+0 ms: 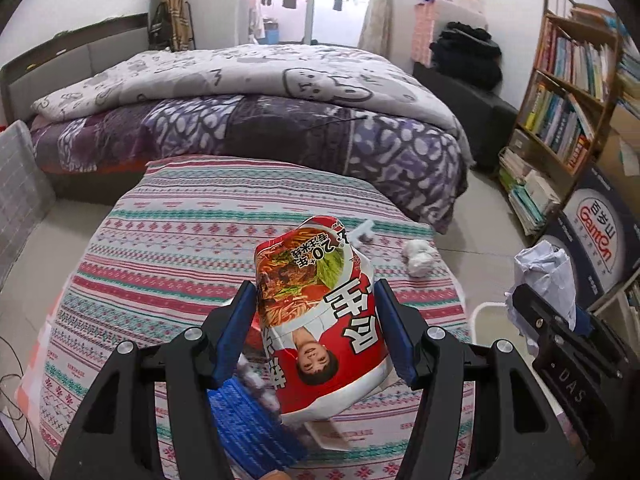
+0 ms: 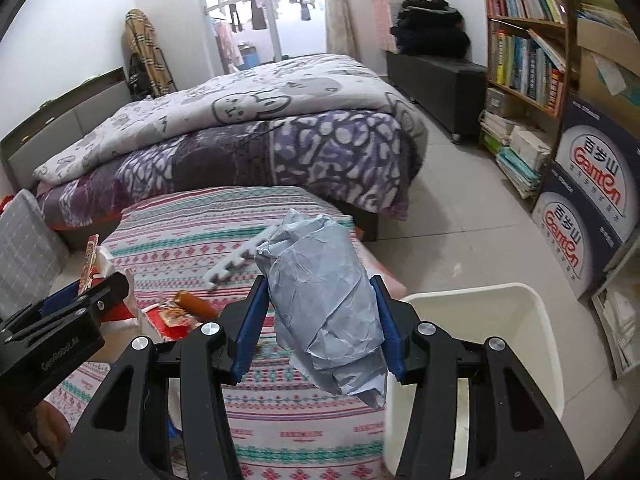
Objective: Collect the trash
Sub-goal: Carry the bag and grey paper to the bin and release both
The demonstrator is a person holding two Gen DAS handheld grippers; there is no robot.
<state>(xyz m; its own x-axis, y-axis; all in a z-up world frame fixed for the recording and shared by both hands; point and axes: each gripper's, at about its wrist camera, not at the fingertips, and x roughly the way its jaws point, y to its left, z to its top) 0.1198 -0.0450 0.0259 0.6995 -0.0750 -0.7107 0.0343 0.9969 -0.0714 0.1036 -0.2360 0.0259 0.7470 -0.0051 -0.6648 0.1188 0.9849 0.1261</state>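
Note:
My left gripper [image 1: 315, 294] is shut on a red and white instant-noodle cup [image 1: 320, 320], held tilted above the striped table [image 1: 168, 264]. My right gripper [image 2: 320, 288] is shut on a crumpled pale blue-grey paper wad [image 2: 324, 304], held over the table edge beside a white bin [image 2: 500, 312]. A crumpled white paper ball [image 1: 418, 258] and a white plastic piece [image 1: 362, 232] lie on the table's far right. A blue wrapper [image 1: 248, 420] lies under the cup. A sausage in orange wrapping [image 2: 198, 306] lies on a red packet.
A bed [image 1: 260, 112] with patterned quilts stands behind the table. A bookshelf [image 1: 568, 100] and stacked water boxes [image 2: 592, 200] line the right wall. A clear plastic crate [image 1: 20, 184] stands at the left. The right gripper shows in the left wrist view [image 1: 560, 320].

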